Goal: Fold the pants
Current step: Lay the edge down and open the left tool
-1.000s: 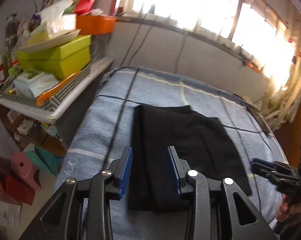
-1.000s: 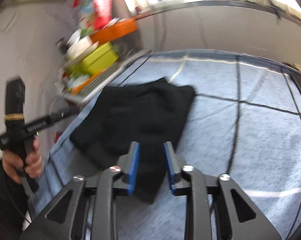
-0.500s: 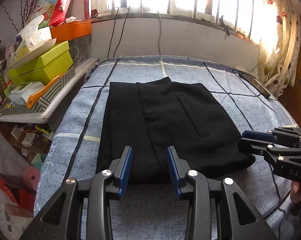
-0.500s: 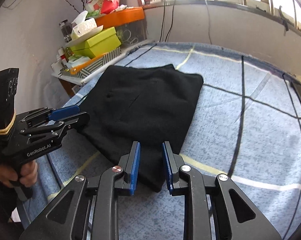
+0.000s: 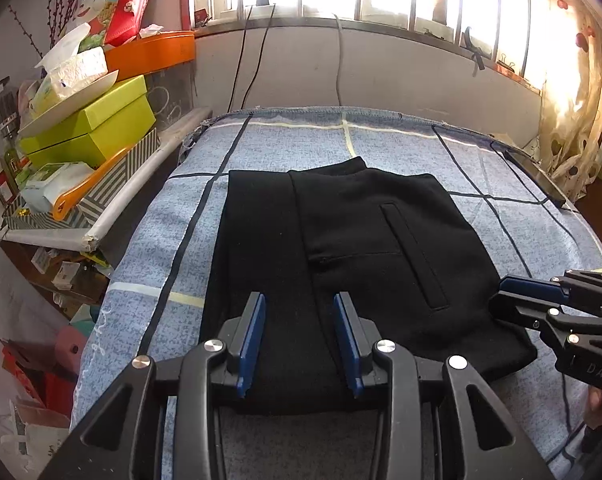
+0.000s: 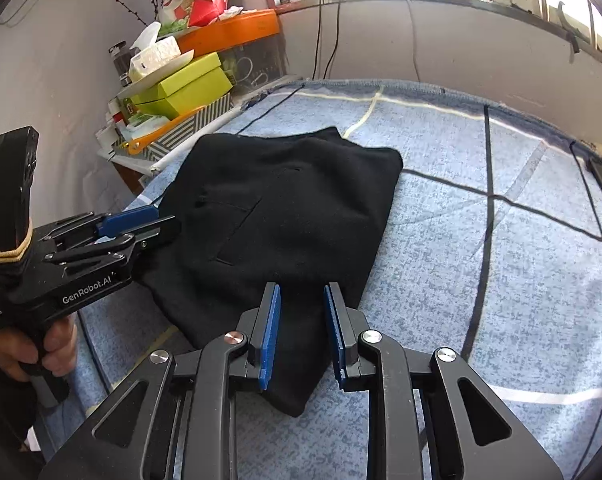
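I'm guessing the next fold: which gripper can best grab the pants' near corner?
Probably the right gripper: its open fingers straddle that corner of the pants. The left gripper, also open, is at the opposite side.

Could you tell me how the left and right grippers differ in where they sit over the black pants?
The left gripper hangs over the pants' near edge, by the narrow folded strip; the right gripper hangs over their pointed near corner. The left gripper's jaws stand slightly wider than the right's. Both are open, with blue pads, holding nothing.
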The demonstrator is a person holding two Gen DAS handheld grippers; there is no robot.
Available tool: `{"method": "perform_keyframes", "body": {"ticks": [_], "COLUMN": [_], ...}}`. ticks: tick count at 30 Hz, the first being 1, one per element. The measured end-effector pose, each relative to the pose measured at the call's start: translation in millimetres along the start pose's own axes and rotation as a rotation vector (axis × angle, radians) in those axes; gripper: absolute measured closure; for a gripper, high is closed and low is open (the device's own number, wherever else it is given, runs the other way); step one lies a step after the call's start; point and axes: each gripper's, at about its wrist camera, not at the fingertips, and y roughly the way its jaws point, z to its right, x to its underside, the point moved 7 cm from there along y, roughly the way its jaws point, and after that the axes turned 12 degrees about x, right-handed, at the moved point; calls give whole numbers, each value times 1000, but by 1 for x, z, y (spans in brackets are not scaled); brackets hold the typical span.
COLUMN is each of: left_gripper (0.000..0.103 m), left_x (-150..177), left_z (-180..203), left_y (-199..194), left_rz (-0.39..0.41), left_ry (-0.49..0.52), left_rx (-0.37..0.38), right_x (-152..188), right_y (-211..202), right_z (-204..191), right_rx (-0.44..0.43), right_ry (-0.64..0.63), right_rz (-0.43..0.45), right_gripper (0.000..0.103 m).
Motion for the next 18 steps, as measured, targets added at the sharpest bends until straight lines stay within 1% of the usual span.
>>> {"method": "perform_keyframes", "body": {"ticks": [4, 12, 17, 18], "left_gripper": [65, 65, 65, 65], "left_x": [2, 16, 29, 32], "left_z": [3, 21, 29, 30], "left_y": [-16, -42, -46, -46], "left_rz": [15, 41, 28, 25], "left_ry": [-10, 5, 9, 10], "left_rx": [-3, 14, 22, 22], "right_x": [4, 21, 35, 37], "right_y": [-14, -35, -40, -42], "right_z": [-3, -19, -23, -24], "right_rx": [-18, -30, -25, -21], "right_ry": [0, -38, -46, -51], "right_rz": [18, 28, 21, 20], "right_gripper": [79, 78, 78, 75]}}
